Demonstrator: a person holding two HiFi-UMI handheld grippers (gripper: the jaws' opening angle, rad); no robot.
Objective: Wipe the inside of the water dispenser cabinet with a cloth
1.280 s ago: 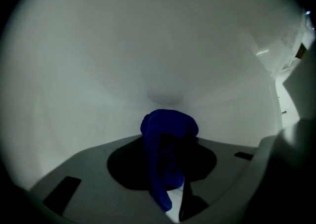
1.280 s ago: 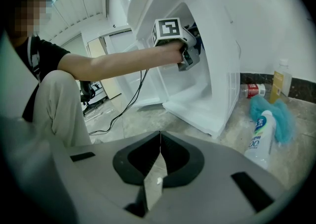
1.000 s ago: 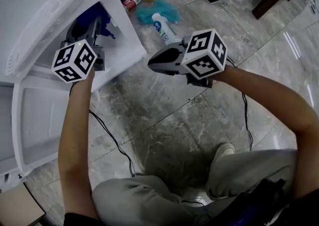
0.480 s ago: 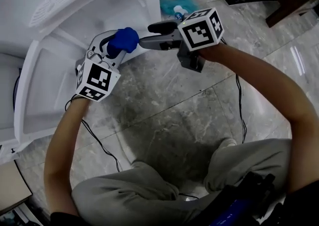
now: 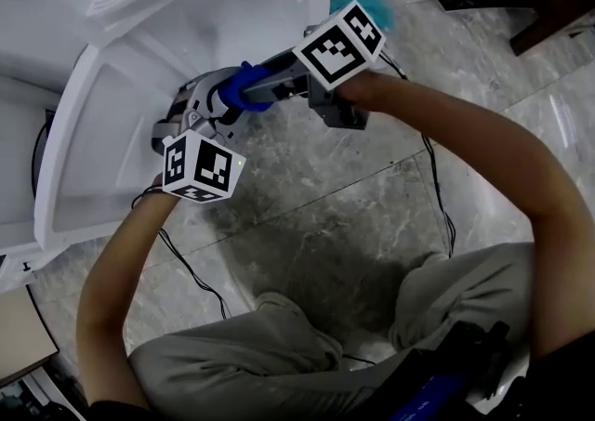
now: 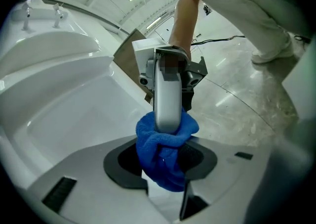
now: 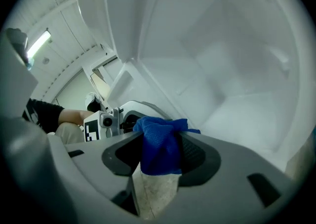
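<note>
A person crouches on a grey marble floor (image 5: pixel 372 215) beside a white water dispenser cabinet (image 5: pixel 102 150), which lies open with its pale interior facing up. A gripper is held in each hand. Both meet on a bunched blue cloth (image 5: pixel 246 86) at the cabinet's open front edge, just above its inner wall. The left gripper (image 6: pixel 163 161) has its jaws clamped partway on the lower fold of the cloth, gripping it from the side nearer the person. The right gripper (image 7: pixel 160 156) reaches in from the side away from the cabinet. Its jaws are closing, with the cloth between them and touching both pads. The two grippers point at each other across the cloth. Black cables (image 5: pixel 200 270) trail over the floor in front of the cabinet.
</note>
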